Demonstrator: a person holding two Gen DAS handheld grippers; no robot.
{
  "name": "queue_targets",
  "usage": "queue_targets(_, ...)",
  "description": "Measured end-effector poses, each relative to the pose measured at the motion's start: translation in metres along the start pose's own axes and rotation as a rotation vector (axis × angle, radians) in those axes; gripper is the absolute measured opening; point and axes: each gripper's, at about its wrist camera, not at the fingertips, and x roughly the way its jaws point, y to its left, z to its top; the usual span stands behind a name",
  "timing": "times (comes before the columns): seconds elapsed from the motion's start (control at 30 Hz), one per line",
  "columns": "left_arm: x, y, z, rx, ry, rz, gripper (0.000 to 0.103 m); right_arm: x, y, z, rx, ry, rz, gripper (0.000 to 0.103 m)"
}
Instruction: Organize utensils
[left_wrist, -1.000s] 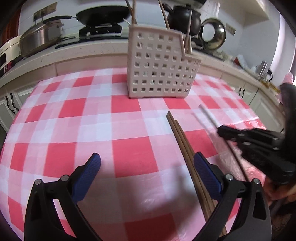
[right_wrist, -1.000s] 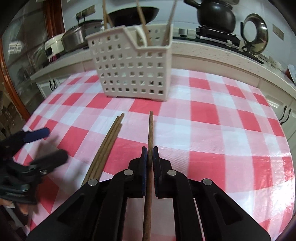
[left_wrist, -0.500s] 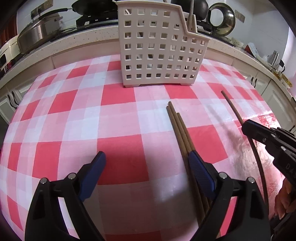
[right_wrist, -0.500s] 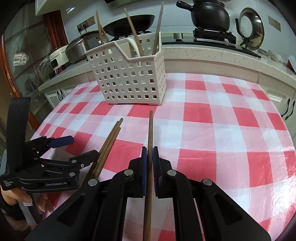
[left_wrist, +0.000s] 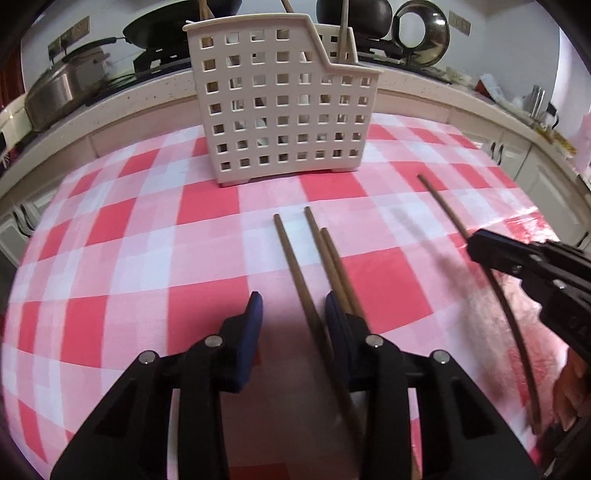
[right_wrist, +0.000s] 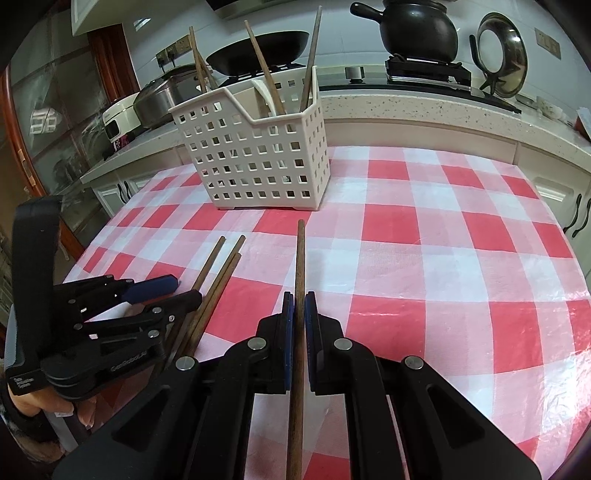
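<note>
Closing tool: your left tool has just been narrowing its jaws, still apart, around one chopstick lying on the bench.
Loose pair: two more chopsticks lie just right of that tool's right pad.
Basket: the white holder stands upright beyond, holding more chopsticks.
Right tool: your right tool is clamped tight on a single chopstick, pointing toward the basket.
</note>
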Motion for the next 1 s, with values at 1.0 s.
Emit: queue_targets(1.0, -0.079, 0.017, 0.014, 0.005, -0.187, -0.077, 0.006, -0.033, 0.015, 0.026, -0.008, -0.132, 0.014, 0.008)
